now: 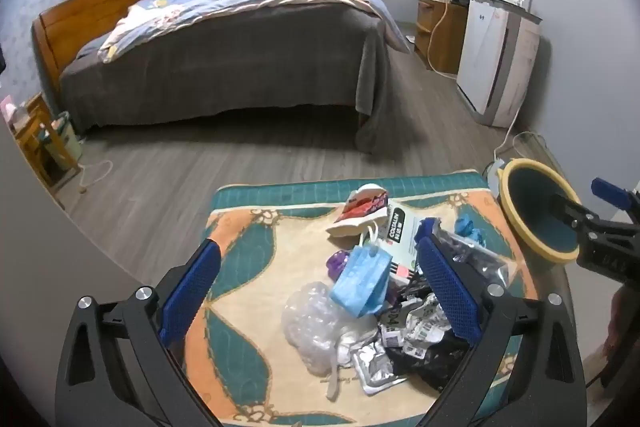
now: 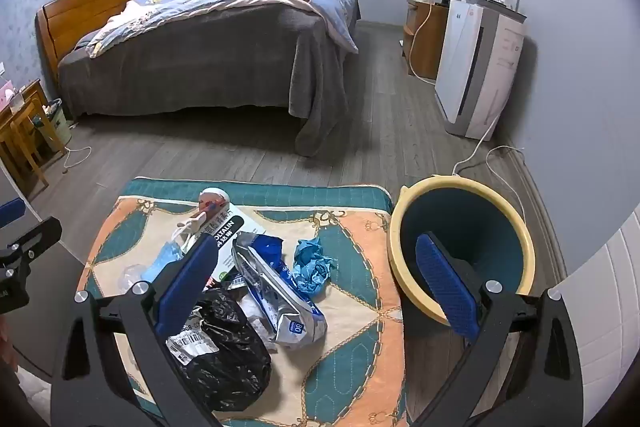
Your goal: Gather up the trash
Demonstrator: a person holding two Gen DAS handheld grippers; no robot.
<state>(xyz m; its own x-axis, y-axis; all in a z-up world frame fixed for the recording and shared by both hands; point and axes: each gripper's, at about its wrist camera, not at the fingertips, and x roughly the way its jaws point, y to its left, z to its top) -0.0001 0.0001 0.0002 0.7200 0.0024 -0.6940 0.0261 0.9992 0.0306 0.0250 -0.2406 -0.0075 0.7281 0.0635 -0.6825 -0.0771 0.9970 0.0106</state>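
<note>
While nothing is gripped yet, with both sets of jaws spread wide and empty: risk first. Largest concern, the bin (image 2: 464,251), yellow-rimmed, off the mat's (image 2: 356,311) edge at 3 o'clock from the pile and just beyond the right gripper (image 2: 316,283), whose right-hand finger overlaps its rim in view; likely to tip or skid if knocked on the approach. Next, the black bag (image 2: 230,347), at 7 o'clock below the right gripper's open span, slack and crumpled; probably slips or drags neighbours if pinched by a loose fold. Then the silver-blue packet (image 2: 280,303), lying between those fingers, slick foil, apt to squirt out. Smaller still, the blue face mask (image 1: 362,281), between the left gripper's (image 1: 320,287) fingers toward 1 o'clock, thin and light. Smallest, the crumpled blue glove (image 2: 312,265), at 12 o'clock of the packet, easily missed.
</note>
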